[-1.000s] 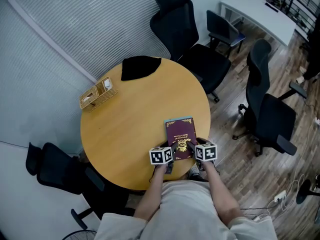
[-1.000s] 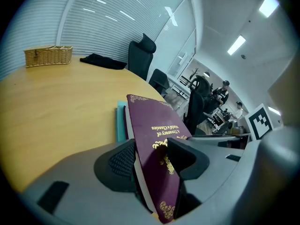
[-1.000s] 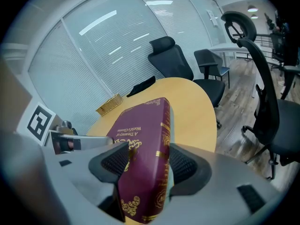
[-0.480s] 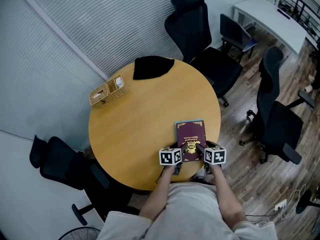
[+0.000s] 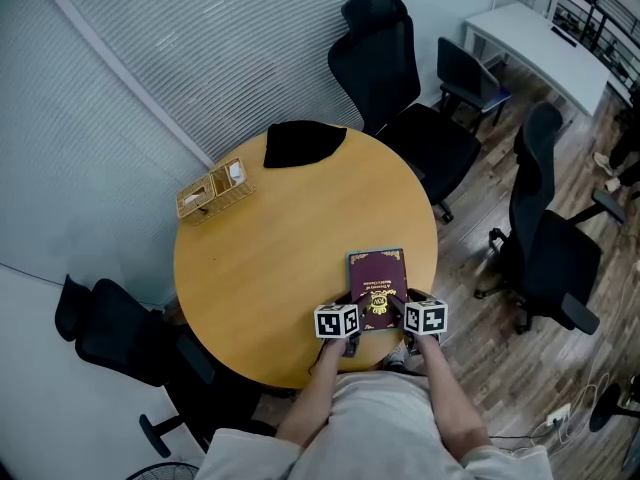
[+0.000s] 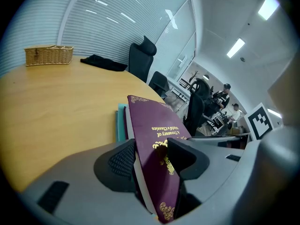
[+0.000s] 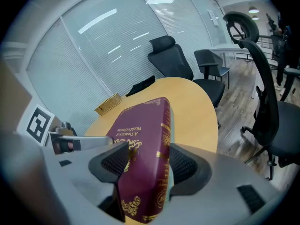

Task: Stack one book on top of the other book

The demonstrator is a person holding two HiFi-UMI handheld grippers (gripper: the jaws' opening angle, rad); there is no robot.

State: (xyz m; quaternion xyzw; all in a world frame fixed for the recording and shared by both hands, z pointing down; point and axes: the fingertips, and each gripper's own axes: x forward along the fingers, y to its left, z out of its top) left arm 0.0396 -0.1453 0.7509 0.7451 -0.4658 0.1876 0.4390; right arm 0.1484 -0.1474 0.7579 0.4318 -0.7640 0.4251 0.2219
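On the desk (image 5: 260,258): round and wood-topped; both books sit near the edge closest to the person, well apart from the black cloth (image 5: 305,143) and basket (image 5: 212,190) on the far side.
Maroon book (image 5: 378,280): lies cover up over the other book, its near end held by both grippers; I cannot tell whether it rests fully flat.
Teal book (image 6: 120,123): underneath, flat on the desk, with only a thin strip showing past the maroon book's far and left edges.
Left gripper (image 6: 151,159): fingers (image 6: 123,161) clamped on the maroon book's near left corner.
Right gripper (image 7: 143,161): fingers closed on the near right corner, along the spine.
Step in hand: probably settling the top book and letting go.
Doing it well: lower the near end level and square its edges with the teal strip. Then open both pairs of fingers together and draw straight back, so the book isn't dragged off line.
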